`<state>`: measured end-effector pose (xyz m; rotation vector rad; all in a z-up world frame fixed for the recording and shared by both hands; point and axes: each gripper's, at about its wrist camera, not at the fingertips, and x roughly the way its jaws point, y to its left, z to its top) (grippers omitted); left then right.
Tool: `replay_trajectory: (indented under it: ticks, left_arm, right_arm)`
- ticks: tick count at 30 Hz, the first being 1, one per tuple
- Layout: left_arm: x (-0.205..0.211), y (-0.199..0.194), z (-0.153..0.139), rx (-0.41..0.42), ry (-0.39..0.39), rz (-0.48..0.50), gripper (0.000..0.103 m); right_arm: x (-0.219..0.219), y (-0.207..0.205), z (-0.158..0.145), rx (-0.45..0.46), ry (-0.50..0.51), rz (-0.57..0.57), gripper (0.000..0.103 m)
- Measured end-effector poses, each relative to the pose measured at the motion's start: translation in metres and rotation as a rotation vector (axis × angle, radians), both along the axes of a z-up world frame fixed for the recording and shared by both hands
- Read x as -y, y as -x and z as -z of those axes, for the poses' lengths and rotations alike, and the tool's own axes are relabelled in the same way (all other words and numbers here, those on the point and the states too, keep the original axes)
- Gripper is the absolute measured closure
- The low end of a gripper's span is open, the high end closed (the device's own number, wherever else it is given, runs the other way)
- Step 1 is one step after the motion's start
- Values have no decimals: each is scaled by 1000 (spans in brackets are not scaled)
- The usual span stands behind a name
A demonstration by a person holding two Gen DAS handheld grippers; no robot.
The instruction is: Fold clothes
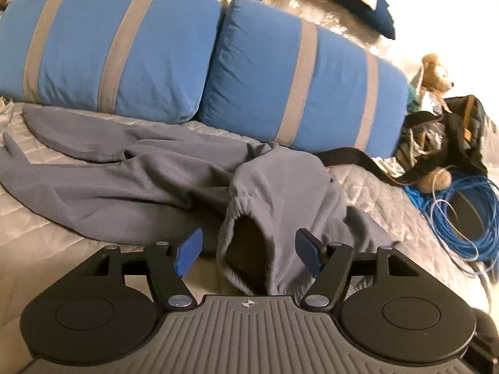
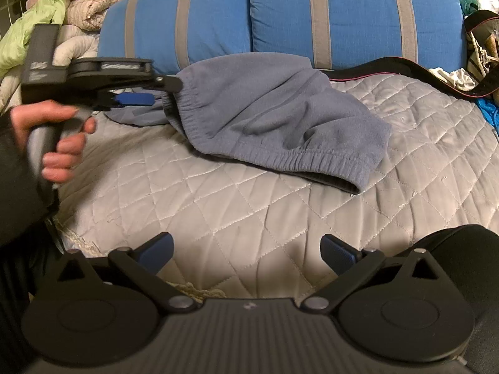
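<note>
Grey-blue fleece sweatpants (image 1: 140,180) lie crumpled on a quilted grey bedspread (image 2: 237,212), legs stretching left, elastic waistband (image 2: 299,159) toward me. My left gripper (image 1: 248,254) is open, its blue pads on either side of the waistband opening (image 1: 249,249), not closed on it. In the right wrist view the left gripper (image 2: 162,90) sits at the waistband's left end, held by a hand (image 2: 59,137). My right gripper (image 2: 246,252) is open and empty, over bare quilt in front of the pants.
Two blue pillows with grey stripes (image 1: 299,81) line the back of the bed. A coiled blue cable (image 1: 461,215), a black bag (image 1: 452,137) and a teddy bear (image 1: 433,74) lie at the right. Piled bedding (image 2: 62,9) sits at the far left.
</note>
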<state>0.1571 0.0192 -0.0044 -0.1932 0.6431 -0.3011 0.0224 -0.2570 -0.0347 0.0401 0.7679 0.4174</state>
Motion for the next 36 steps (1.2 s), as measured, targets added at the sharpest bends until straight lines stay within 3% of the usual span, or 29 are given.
replay_trajectory:
  ticks: [2, 3, 4, 6, 7, 10, 17, 22, 26, 29, 32, 34, 36]
  left_arm:
    - [0, -9, 3, -14, 27, 5, 40]
    - [0, -12, 5, -21, 34, 6, 46]
    - [0, -15, 6, -33, 33, -2, 68]
    - [0, -21, 7, -63, 27, -28, 89]
    - [-2, -23, 6, -75, 34, -37, 92]
    - [-4, -25, -3, -79, 62, -30, 94]
    - [-5, -25, -46, -28, 123, 0, 94]
    - [6, -24, -74, 4, 155, 25, 94]
    - [16, -22, -87, 22, 161, 42, 94]
    - [20, -23, -94, 32, 168, 51, 94]
    - [22, -24, -99, 36, 175, 58, 94]
    - [22, -23, -102, 41, 178, 63, 94]
    - [21, -24, -103, 45, 179, 63, 94]
  right_arm:
    - [0, 0, 0, 0, -1, -1, 0]
    - [0, 0, 0, 0, -1, -2, 0]
    - [1, 0, -1, -1, -5, -1, 0]
    - [1, -1, -3, 0, -11, -3, 0]
    - [1, -2, -4, 0, -14, -4, 0]
    - [-4, -2, -10, 23, 28, 0, 0]
    - [-31, -11, -13, 128, 340, 66, 0]
    - [-47, -28, -4, 179, 537, 109, 0]
    - [-68, -41, 11, 270, 703, 86, 0]
    - [-81, -52, 29, 276, 851, 52, 3]
    - [-90, -54, 41, 301, 950, 28, 21]
    - [-93, -54, 48, 314, 1013, 31, 40]
    - [-95, -54, 54, 313, 1057, 26, 51]
